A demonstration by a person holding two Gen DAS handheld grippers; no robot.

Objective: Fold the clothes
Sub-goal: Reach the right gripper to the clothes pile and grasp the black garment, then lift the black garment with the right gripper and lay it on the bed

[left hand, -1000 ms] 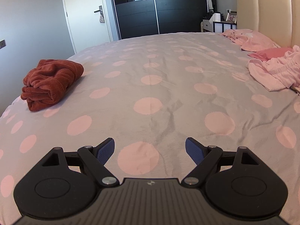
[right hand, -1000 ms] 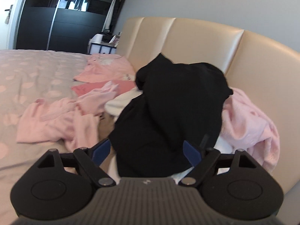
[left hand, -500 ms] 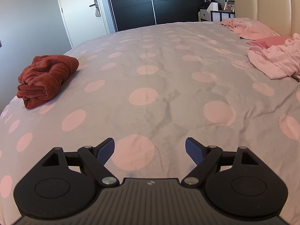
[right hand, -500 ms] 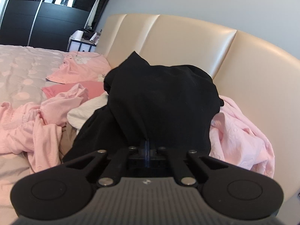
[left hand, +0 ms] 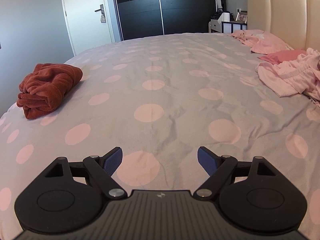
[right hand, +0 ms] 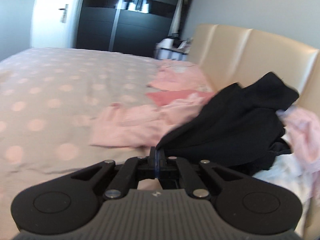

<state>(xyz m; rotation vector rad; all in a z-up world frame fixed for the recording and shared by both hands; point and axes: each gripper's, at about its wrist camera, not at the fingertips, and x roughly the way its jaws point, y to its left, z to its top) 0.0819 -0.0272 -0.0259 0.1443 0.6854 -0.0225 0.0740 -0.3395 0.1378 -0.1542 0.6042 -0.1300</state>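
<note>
My right gripper (right hand: 158, 156) is shut on an edge of a black garment (right hand: 236, 124) and pulls it off the clothes pile by the cream headboard (right hand: 250, 56). Pink clothes (right hand: 136, 124) lie under and beside it; a pale pink garment (right hand: 300, 132) sits at the right of the pile. My left gripper (left hand: 160, 160) is open and empty, low over the grey bedspread with pink dots (left hand: 160, 92). A folded rust-red garment (left hand: 48, 92) lies at the bed's left edge. Pink clothes (left hand: 290, 78) show at the right in the left wrist view.
A black sliding wardrobe (left hand: 166, 8) and a white door (left hand: 88, 16) stand beyond the bed's far side. A nightstand (left hand: 228, 24) with a photo frame sits next to the headboard (left hand: 284, 20). White cloth (right hand: 280, 172) lies under the black garment.
My right gripper closed on the black garment, then swung left and pulled the cloth out from the pile. The left gripper stayed open and only shifted its view slightly.
</note>
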